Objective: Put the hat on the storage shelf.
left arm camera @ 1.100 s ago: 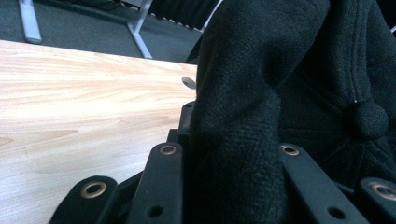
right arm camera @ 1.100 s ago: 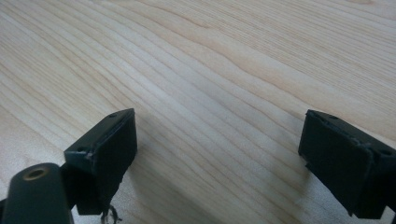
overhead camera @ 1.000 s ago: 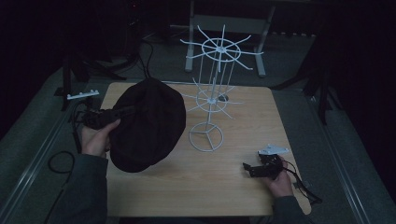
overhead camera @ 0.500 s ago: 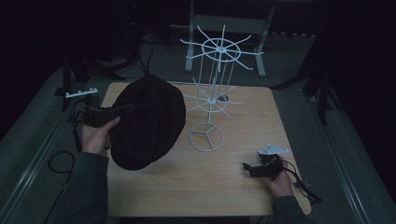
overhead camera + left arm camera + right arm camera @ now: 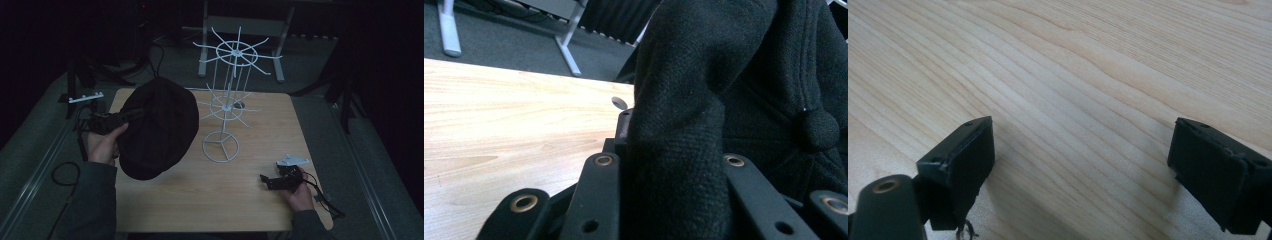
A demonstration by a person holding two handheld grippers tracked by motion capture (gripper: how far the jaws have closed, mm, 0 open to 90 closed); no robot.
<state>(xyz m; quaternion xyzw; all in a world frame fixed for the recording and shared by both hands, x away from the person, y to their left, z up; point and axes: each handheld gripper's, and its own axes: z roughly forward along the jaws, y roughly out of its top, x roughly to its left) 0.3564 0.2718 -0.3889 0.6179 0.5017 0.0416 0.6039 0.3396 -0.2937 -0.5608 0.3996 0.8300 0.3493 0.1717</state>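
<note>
Hat point(image 5: 159, 126) is pinched by its edge in the left gripper point(image 5: 131, 114), raised at 9 o'clock of the wire rack point(image 5: 225, 107). Hanging is judged undone. Right gripper point(image 5: 266, 182) is spread, idle on the tabletop point(image 5: 210, 195) at 4 o'clock.

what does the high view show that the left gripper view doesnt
The high view alone takes in the white wire rack, the right hand-held gripper resting open on the table, and both hands. The left gripper view alone gives the close detail: the cap's knit fabric pinched between the jaws, and its top button. Both show the black cap, held by the left hand-held gripper, and the wooden table.
</note>
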